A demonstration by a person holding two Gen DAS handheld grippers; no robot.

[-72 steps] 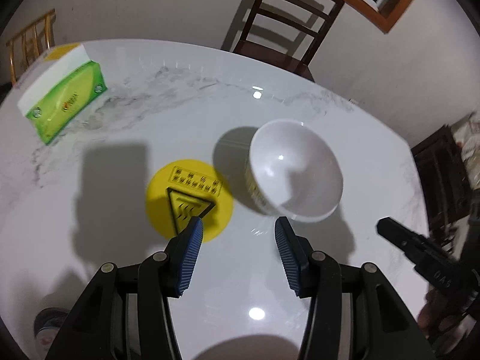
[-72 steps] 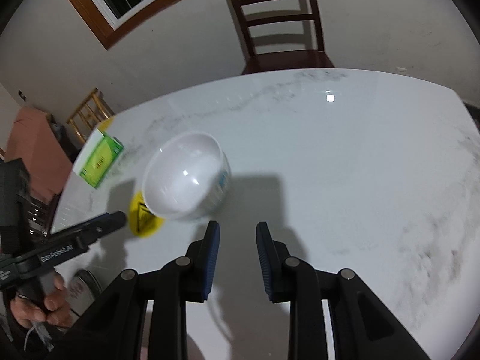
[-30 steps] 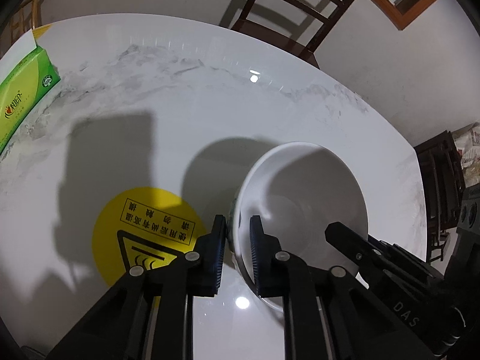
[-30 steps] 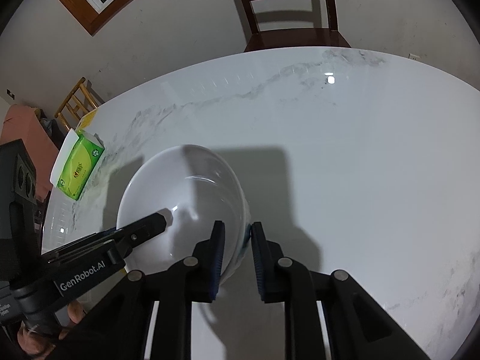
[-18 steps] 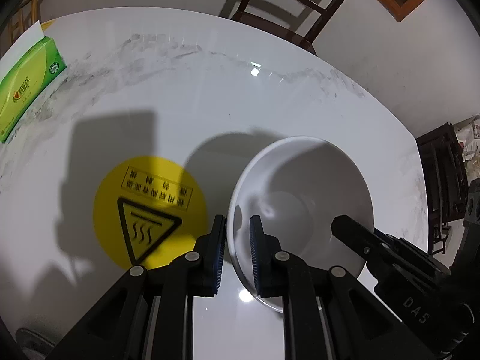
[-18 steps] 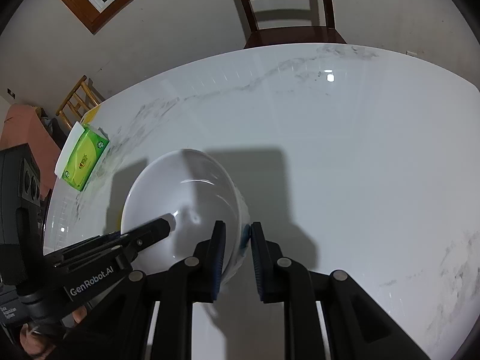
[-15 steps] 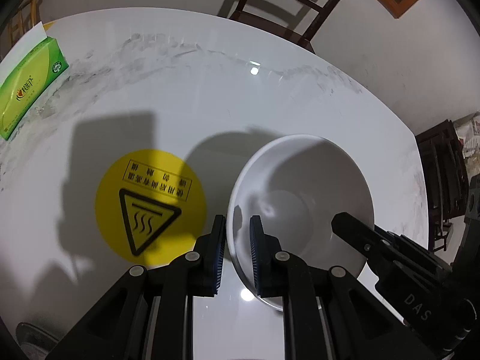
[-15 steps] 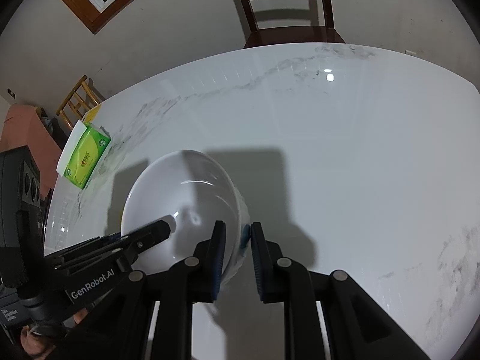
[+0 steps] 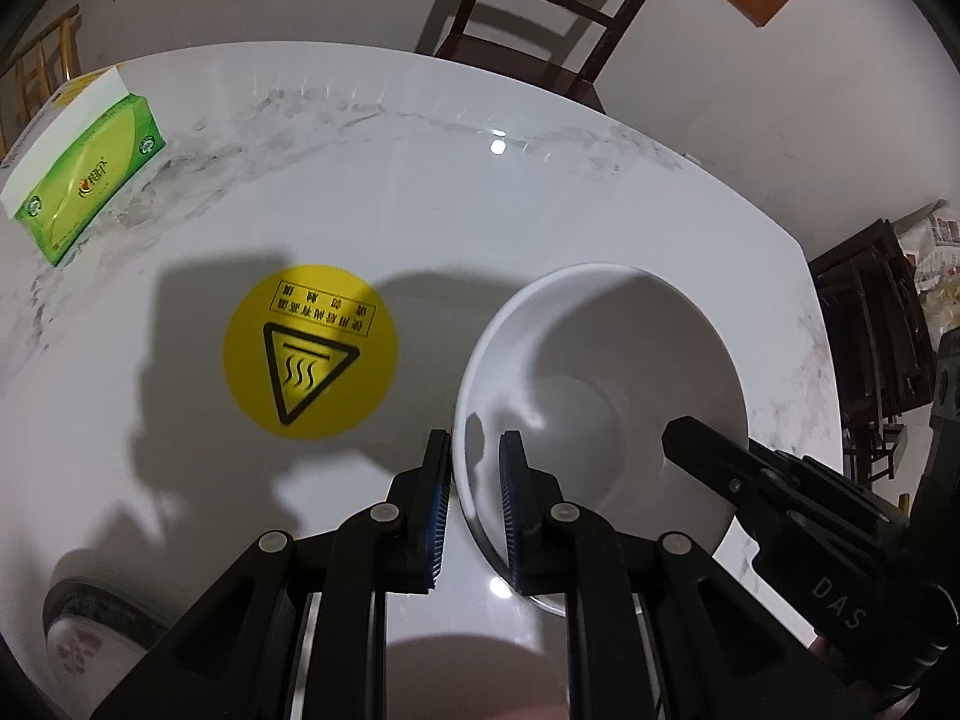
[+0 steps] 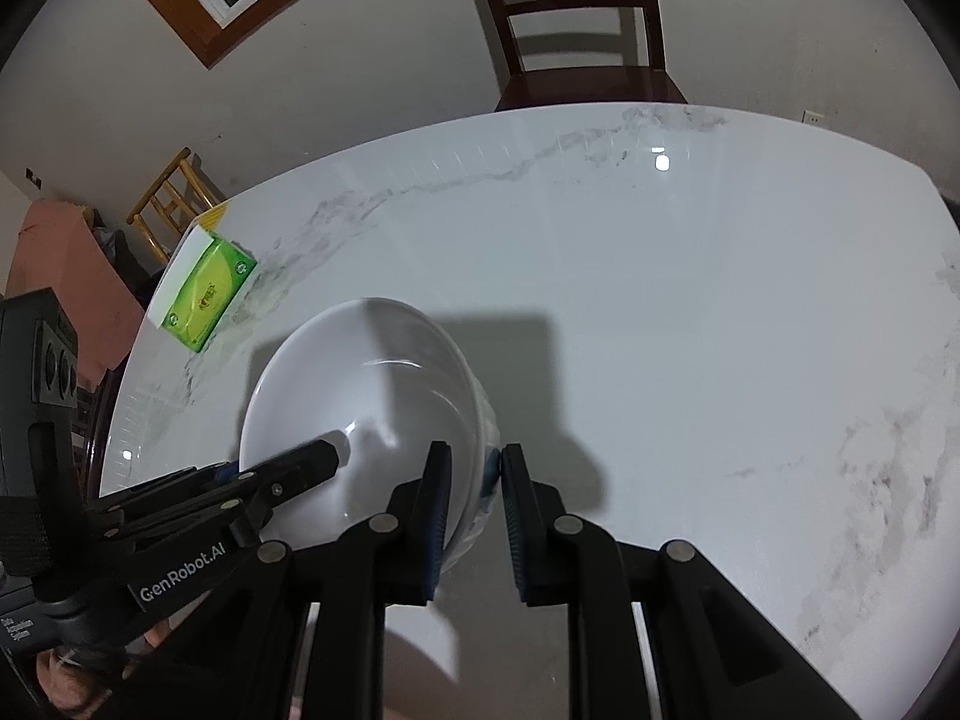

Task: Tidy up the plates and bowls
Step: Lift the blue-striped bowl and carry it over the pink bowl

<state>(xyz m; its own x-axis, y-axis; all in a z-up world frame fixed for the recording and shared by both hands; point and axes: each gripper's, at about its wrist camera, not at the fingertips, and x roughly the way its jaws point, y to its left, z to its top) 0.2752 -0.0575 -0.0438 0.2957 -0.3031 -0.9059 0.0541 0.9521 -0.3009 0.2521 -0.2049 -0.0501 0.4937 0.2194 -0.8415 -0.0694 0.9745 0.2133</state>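
Note:
A white bowl point(image 9: 606, 384) is held above the white marble table point(image 9: 420, 180) by both grippers. My left gripper point(image 9: 474, 468) is shut on its left rim, one pad inside and one outside. My right gripper point(image 10: 471, 480) is shut on the opposite rim of the bowl point(image 10: 360, 384). The right gripper's finger shows inside the bowl in the left wrist view point(image 9: 720, 468), and the left gripper's finger shows in the right wrist view point(image 10: 288, 474). A patterned plate point(image 9: 90, 636) lies at the lower left, partly cut off.
A round yellow hot-surface sticker point(image 9: 309, 351) lies on the table left of the bowl. A green tissue box point(image 9: 84, 174) stands at the far left edge, also in the right wrist view point(image 10: 204, 288). A dark wooden chair point(image 10: 576, 18) stands behind the table.
Both grippers closed on the bowl's rim and lifted it. The bowl has moved right, away from the yellow sticker, which now shows fully.

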